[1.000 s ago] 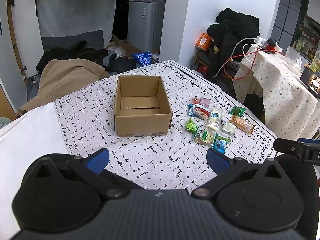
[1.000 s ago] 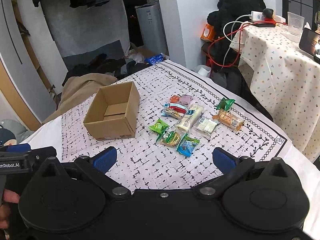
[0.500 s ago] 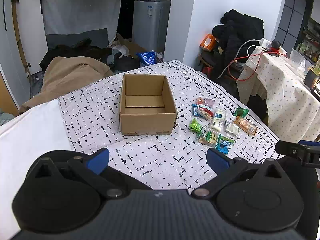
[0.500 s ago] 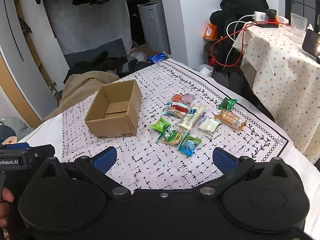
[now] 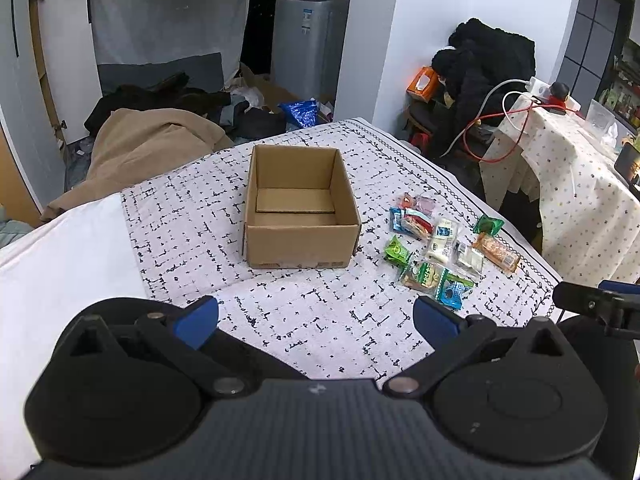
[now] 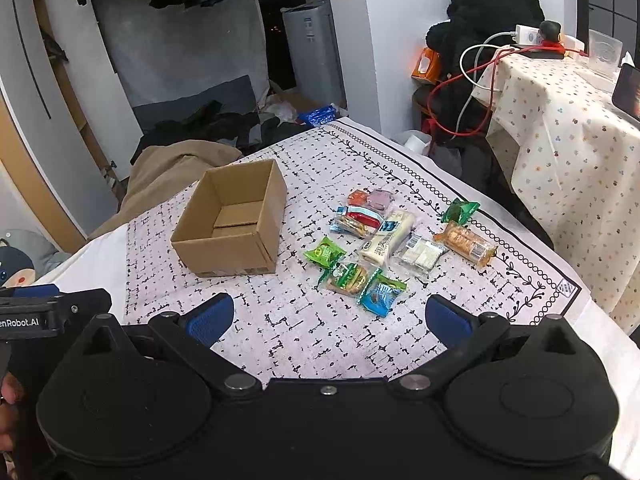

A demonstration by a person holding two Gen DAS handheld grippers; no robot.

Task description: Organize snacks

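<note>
Right now the blue snack packet (image 6: 381, 293) lies just ahead of the right gripper (image 6: 329, 316), nearer than the left gripper (image 5: 316, 316); both fingers spread wide, empty cardboard box (image 6: 234, 220) centre-left

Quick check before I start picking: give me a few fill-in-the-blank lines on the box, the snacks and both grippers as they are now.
1. The cardboard box holds ____ snacks.
2. The snack packets lie on the patterned cloth to the ____ of the box.
3. The fingers of the left gripper and the right gripper are both ____ and hold nothing.
4. The packet nearest the right gripper is the ____ one.

Missing words: no; right; open; blue
</note>
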